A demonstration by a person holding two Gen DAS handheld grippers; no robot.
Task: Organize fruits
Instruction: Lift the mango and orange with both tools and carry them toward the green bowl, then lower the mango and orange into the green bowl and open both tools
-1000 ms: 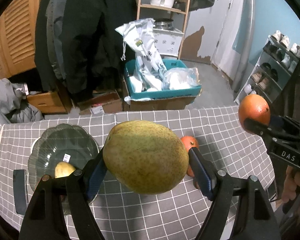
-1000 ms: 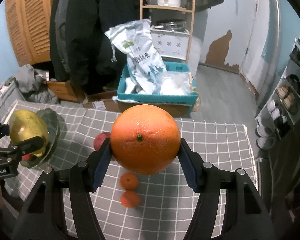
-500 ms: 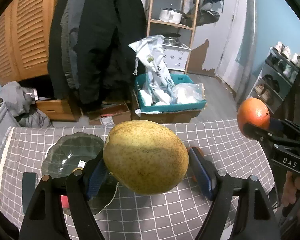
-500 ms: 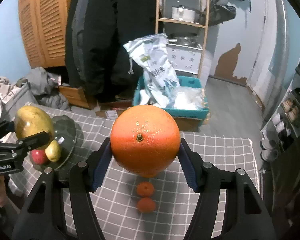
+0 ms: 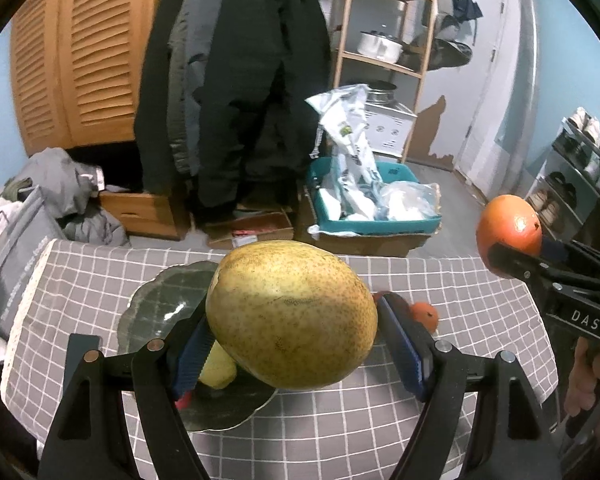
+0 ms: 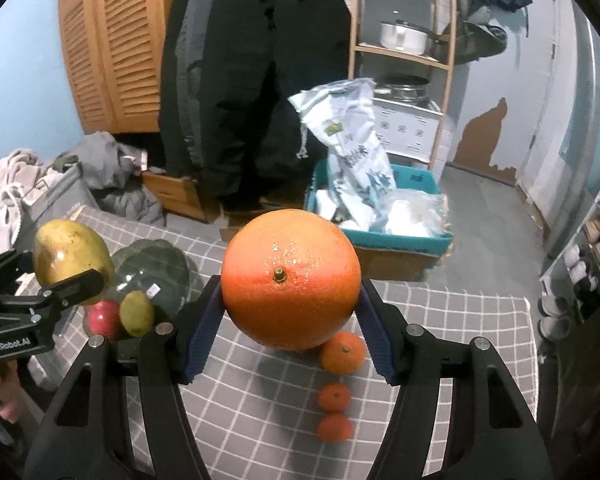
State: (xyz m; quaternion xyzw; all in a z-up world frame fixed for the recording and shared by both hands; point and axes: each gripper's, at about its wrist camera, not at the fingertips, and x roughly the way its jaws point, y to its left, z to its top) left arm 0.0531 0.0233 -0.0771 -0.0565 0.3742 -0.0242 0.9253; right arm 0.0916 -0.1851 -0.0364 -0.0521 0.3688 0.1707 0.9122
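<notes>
The left gripper [image 5: 296, 344] pinches a big yellow-green pear [image 5: 291, 314] across its widest part, both blue pads pressed to its flanks and the fruit clear of the table. The right gripper [image 6: 290, 330] clamps a large orange [image 6: 291, 285] the same way, stem facing the camera, also held in the air.

Below the pear sits a dark glass plate [image 6: 168, 264] on the checked cloth [image 5: 380, 420]; a red apple [image 6: 102, 318] and a small yellow-green fruit [image 6: 137, 314] already lie on it. Under the orange, three small tangerines [image 6: 343, 352] rest in a loose row on the cloth, near one another but not touching the plate.

The pear looks heavy and firm, with smooth, speckled skin that could slip and bruise under a hard squeeze; gripping at the belly, as here, seems right, since the tapered ends would let it squirt out. The orange is dense and round, its pebbled rind giving better purchase; an equator hold suits it. Either fruit would likely roll once set down, so the plate's curved rim should help contain them, and a low, gentle release seems wise on glass.
</notes>
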